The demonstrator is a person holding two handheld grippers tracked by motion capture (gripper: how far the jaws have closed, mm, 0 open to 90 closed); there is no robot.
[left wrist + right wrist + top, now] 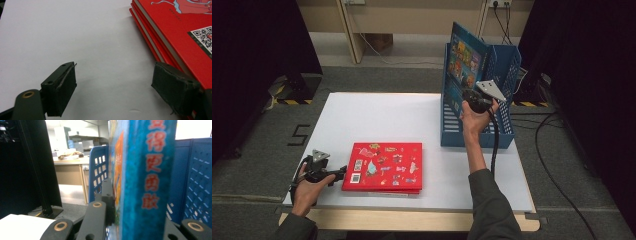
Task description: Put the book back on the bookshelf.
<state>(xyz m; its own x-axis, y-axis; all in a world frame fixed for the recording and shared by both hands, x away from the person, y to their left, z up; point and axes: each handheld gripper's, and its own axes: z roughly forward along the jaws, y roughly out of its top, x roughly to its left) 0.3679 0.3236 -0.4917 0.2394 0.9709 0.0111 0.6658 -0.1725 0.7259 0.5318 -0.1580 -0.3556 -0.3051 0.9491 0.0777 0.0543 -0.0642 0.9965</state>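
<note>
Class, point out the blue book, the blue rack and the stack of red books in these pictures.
blue book [463,59], high view, front cover.
blue rack [477,136], high view, front wall.
stack of red books [384,166], high view, top cover.

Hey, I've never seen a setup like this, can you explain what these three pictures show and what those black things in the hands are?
A person at a white table works with a two-jawed clamp tool in each hand. One picture looks down from above; the other two come from cameras riding on each tool. The left hand-held gripper rests open beside a stack of red books lying flat on the table. The right hand-held gripper is shut on a blue book, holding it upright at a blue rack on the table's right side.
</note>
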